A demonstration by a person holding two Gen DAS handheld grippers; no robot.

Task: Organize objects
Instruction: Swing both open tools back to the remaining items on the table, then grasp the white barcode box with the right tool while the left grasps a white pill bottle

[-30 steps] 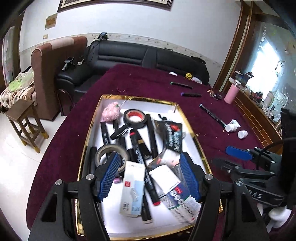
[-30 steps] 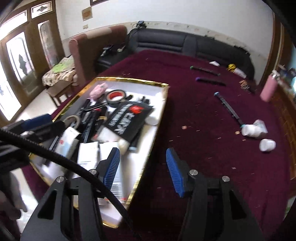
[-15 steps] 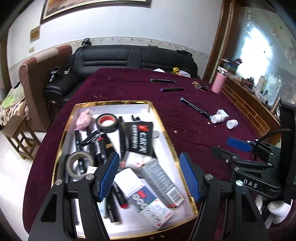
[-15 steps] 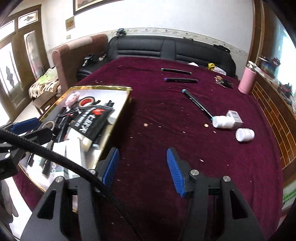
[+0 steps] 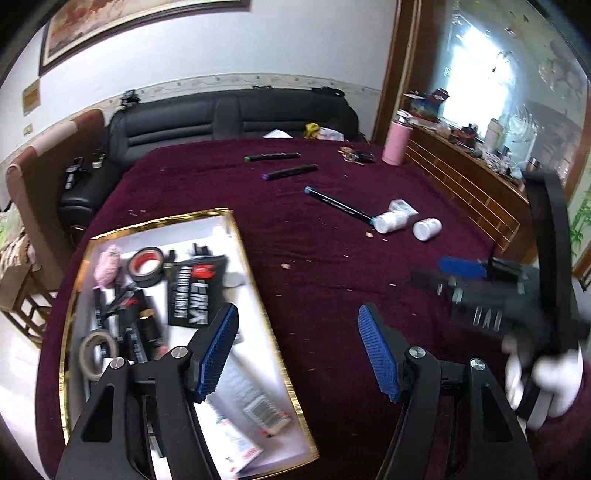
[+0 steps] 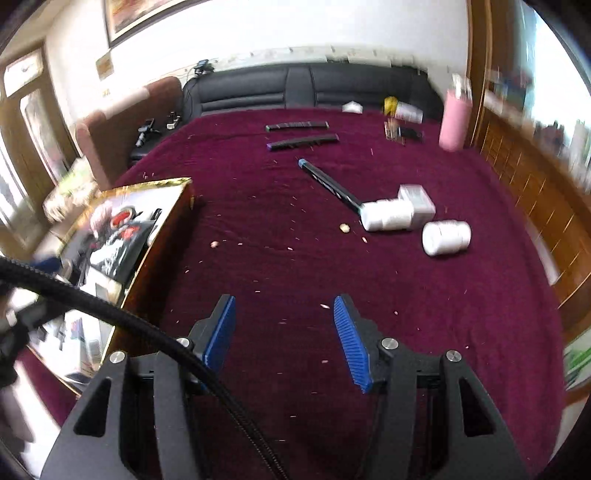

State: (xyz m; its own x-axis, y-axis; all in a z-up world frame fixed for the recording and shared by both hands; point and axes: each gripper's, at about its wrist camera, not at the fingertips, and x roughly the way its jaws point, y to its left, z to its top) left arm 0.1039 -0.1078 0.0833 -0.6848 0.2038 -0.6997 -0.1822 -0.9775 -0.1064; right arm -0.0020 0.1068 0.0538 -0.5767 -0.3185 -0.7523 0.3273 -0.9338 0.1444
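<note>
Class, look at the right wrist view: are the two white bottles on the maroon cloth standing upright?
No: both white bottles lie on their sides on the maroon cloth, one against a small white box.

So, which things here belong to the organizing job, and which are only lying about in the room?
Belong to the job:
- gold-rimmed tray
- green-capped marker
- purple-capped marker
- blue-capped marker
- two white bottles
- small white box

Just lying about:
- pink flask
- black sofa
- framed picture
</note>
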